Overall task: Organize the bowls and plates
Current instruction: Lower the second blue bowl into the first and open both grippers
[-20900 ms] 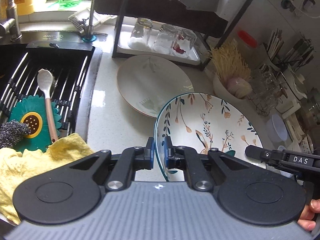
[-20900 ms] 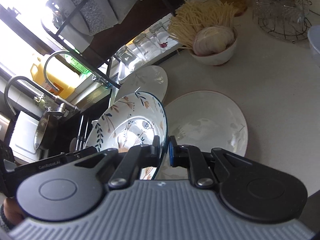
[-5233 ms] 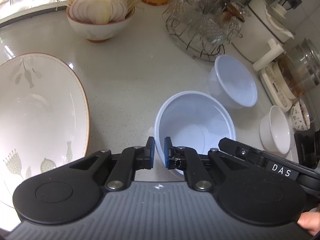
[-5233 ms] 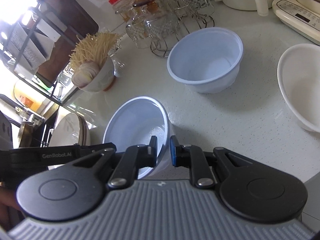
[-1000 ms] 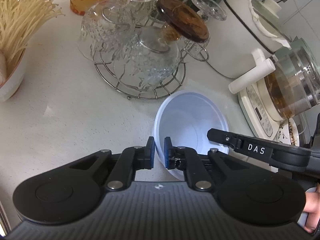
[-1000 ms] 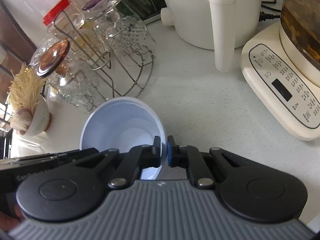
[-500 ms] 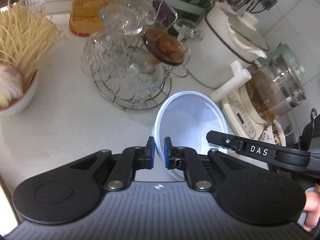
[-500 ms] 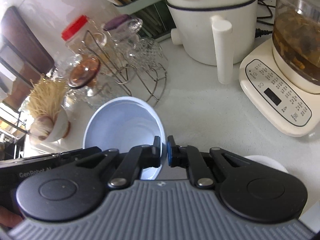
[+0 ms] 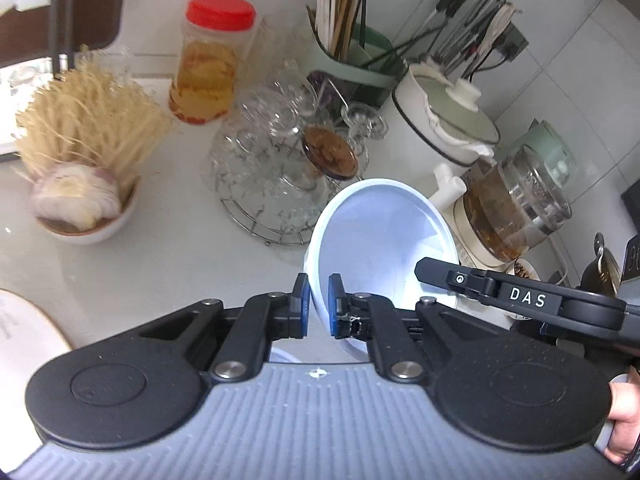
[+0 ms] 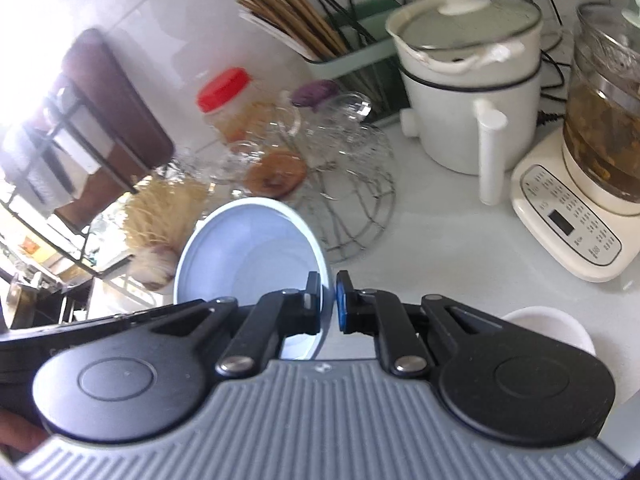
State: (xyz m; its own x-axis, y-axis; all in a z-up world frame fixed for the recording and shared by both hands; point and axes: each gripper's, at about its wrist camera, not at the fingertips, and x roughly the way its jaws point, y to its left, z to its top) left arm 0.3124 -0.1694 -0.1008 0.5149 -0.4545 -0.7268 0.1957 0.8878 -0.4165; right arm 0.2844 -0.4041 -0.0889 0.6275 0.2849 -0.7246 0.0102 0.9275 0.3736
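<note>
gripping one white bowl (image 9: pixel 380 240) by its rim from two sides: left gripper (image 9: pixel 316 304) pinching the rim at about 7 o'clock in the left view, right gripper (image 10: pixel 329 304) pinching the opposite rim at about 5 o'clock in the right view, both jaws closed on the thin wall. hanging clear above the counter (image 9: pixel 160 264), tilted, mouth facing away. looking light and thin, probably plastic, likely flexing and slipping under a pinch; holding at opposite rim points seeming wise. sitting at 11 o'clock: glass rack (image 9: pixel 280 184), fragile. resting at 4 o'clock in the right view: small white bowl (image 10: pixel 548 328), possibly a nesting spot.
</note>
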